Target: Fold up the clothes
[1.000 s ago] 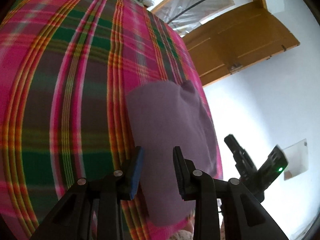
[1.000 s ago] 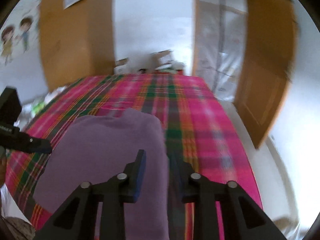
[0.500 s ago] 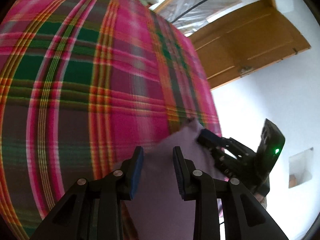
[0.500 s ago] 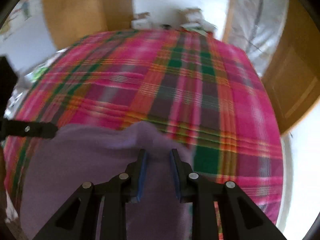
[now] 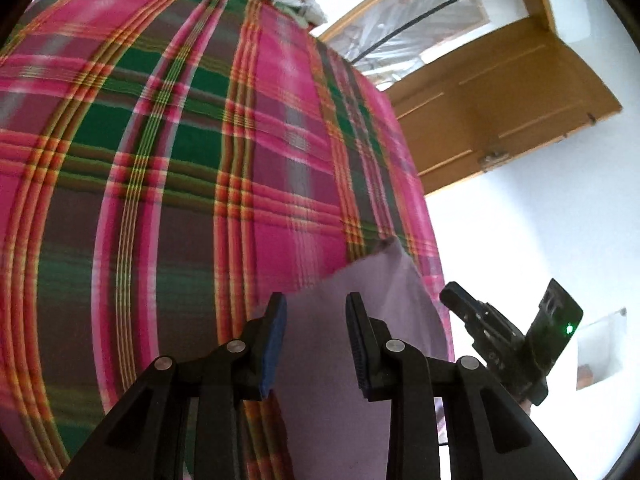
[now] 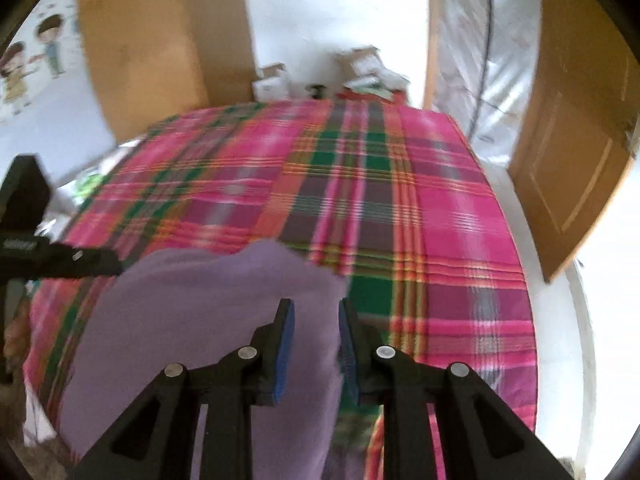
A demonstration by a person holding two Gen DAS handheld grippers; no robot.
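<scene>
Both tools [image 5: 316, 304] [image 6: 316, 312] parted over purple garment [image 6: 208, 312]

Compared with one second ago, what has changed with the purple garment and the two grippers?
The purple garment reached further up the plaid bedspread a second ago; now its far edge lies nearer the grippers. The right gripper narrowed around the garment's edge half a second ago and now shows a slightly wider gap; whether it grips is unclear. The left gripper stays open over the cloth. The bedspread and the wooden door are unchanged.

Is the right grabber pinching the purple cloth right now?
Cannot tell. In the blurry right wrist view, the soft purple cloth lies between the right gripper's open fingers, but contact isn't plain.
</scene>
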